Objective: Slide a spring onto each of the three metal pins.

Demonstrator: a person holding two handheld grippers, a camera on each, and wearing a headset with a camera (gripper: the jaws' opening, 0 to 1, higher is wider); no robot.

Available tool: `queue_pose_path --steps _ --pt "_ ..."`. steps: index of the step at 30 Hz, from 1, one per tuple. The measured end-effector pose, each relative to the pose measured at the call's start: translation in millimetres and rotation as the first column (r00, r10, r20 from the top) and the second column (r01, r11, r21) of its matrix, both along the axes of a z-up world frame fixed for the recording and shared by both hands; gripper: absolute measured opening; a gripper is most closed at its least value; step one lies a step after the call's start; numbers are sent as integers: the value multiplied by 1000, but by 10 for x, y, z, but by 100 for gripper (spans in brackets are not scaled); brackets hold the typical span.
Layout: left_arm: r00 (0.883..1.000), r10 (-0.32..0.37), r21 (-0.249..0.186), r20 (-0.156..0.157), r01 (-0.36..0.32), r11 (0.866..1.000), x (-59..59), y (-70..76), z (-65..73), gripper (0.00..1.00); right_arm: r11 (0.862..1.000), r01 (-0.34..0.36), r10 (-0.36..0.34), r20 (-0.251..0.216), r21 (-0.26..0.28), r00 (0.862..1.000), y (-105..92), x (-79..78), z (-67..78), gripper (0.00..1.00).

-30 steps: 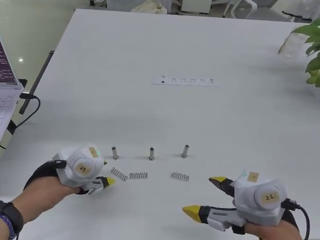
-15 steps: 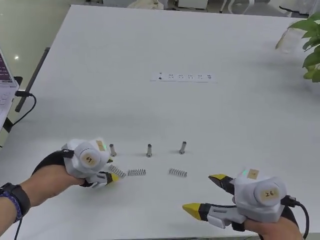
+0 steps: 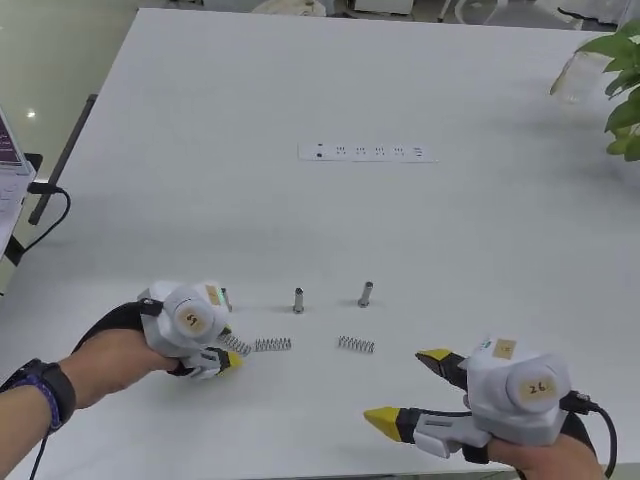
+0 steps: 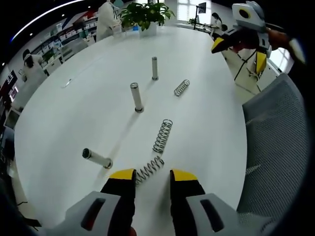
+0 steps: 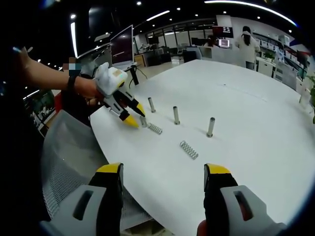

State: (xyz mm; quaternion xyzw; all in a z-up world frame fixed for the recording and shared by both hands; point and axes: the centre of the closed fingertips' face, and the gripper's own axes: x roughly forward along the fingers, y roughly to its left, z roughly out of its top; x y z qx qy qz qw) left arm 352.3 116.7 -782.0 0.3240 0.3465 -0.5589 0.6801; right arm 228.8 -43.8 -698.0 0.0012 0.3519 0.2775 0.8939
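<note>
Three short metal pins stand in a row on the white table: left pin (image 3: pixel 226 297), middle pin (image 3: pixel 298 300), right pin (image 3: pixel 365 294). In front of them lie three springs: left spring (image 3: pixel 237 345), middle spring (image 3: pixel 273 345), right spring (image 3: pixel 356 345). My left gripper (image 3: pixel 230 346) is low at the left spring. In the left gripper view the left gripper (image 4: pixel 152 174) is open a little, and the near end of that spring (image 4: pixel 150 168) lies between its yellow tips. My right gripper (image 3: pixel 410 388) hangs wide open near the table's front edge, holding nothing.
A white power strip (image 3: pixel 367 152) lies mid-table. A plant (image 3: pixel 622 95) stands at the far right edge. A black cable (image 3: pixel 48 205) runs off the left side. A grey mesh chair (image 5: pixel 69 162) sits by the front edge.
My left gripper has moved right and slightly forward, up to the left spring, and now partly covers the left pin. The right gripper has stayed put and open.
</note>
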Motion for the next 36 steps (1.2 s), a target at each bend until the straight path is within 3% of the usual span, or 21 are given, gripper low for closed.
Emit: queue_pose_path --steps 13,26,32,36 --pt "999 30 25 -15 -30 999 -17 192 -61 14 1000 -6 6 4 -2 1000 6 7 12 64" --pt "999 26 47 -33 -24 999 -145 322 -129 5 1000 -21 21 10 -4 1000 49 48 49 64" --pt "995 81 16 -56 -80 997 -152 293 -125 4 999 -33 33 7 -7 999 74 48 41 64" --pt "995 84 14 -52 -83 996 -151 290 -122 3 999 -34 34 8 -6 999 80 52 40 64"
